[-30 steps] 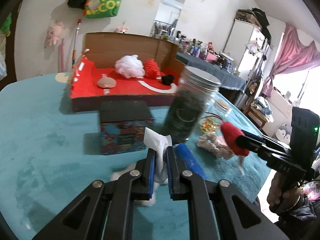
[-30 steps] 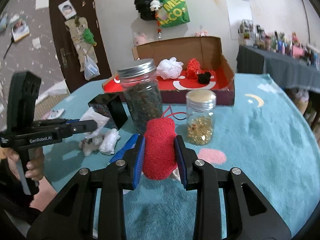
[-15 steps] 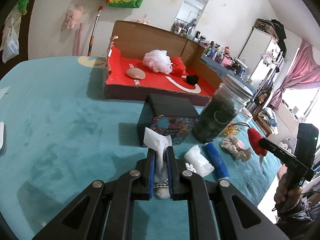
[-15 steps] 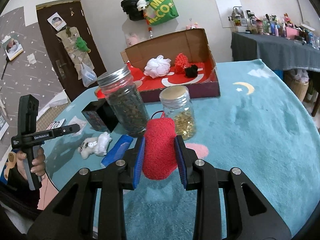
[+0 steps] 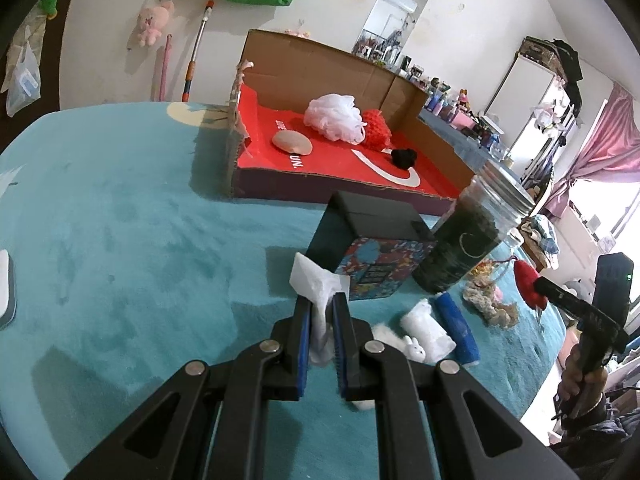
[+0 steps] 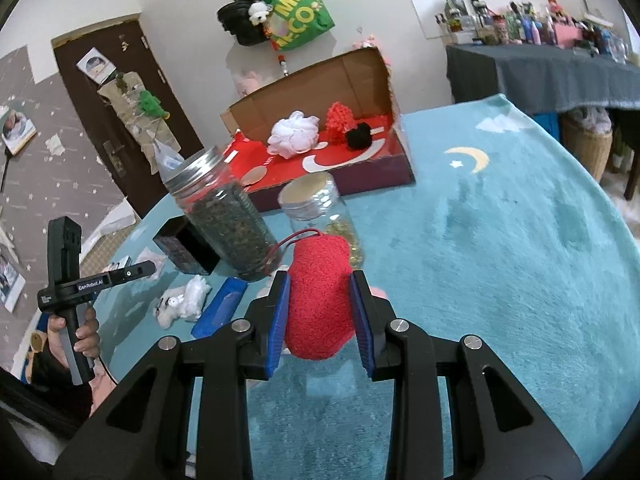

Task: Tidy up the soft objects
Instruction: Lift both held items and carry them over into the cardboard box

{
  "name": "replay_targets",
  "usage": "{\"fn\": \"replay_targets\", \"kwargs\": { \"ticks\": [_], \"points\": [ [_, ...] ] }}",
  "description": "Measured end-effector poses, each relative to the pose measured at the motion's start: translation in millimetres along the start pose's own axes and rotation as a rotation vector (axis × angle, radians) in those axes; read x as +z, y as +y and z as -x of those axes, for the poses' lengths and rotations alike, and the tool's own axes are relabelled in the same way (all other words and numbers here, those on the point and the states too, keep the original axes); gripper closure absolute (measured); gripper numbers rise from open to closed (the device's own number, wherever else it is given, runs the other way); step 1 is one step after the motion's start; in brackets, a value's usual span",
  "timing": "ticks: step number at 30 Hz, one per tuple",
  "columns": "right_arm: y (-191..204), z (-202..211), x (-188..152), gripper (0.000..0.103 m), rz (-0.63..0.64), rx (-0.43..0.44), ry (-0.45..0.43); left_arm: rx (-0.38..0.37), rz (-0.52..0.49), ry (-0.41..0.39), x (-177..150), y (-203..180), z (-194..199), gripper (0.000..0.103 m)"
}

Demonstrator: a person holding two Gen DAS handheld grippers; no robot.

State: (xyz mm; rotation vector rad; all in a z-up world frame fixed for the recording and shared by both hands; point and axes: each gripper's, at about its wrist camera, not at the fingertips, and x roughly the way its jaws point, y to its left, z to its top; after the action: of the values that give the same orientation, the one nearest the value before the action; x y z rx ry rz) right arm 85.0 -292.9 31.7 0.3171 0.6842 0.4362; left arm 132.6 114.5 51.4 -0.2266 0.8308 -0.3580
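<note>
Left gripper pinching white tissue, right gripper (wider) – red sponge.

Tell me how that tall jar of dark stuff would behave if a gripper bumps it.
The tall jar looks filled nearly to its metal lid, so probably heavy for its size. It's tall and narrow on soft blue fabric, so a high push might tip it. Its clear wall looks hard and smooth, likely slippery.
</note>
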Motion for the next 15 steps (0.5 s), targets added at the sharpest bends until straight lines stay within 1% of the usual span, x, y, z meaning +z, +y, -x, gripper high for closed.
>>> {"fn": "replay_targets", "kwargs": {
  "ticks": [5,8,11,15],
  "points": [
    [-23.5,-0.8,5.0,0.074,-0.088,0.027,0.023,-0.026,-0.024,0.043,8.4,6.1,-3.9,0.092],
    [-36.8,-2.8,6.9,0.074,-0.140,0.040,0.040,-0.031,-0.043,0.076,7.0,9.3,-3.8,0.092],
    [-46.3,-4.2,8.0,0.074,-0.175,0.049,0.050,-0.011,-0.057,0.093,3.5,14.6,-2.0,0.092],
    [-53.4,-7.4,10.7,0.074,-0.188,0.038,0.060,0.017,-0.045,0.097,6.7,25.3,-1.6,0.092]
  ]
}}
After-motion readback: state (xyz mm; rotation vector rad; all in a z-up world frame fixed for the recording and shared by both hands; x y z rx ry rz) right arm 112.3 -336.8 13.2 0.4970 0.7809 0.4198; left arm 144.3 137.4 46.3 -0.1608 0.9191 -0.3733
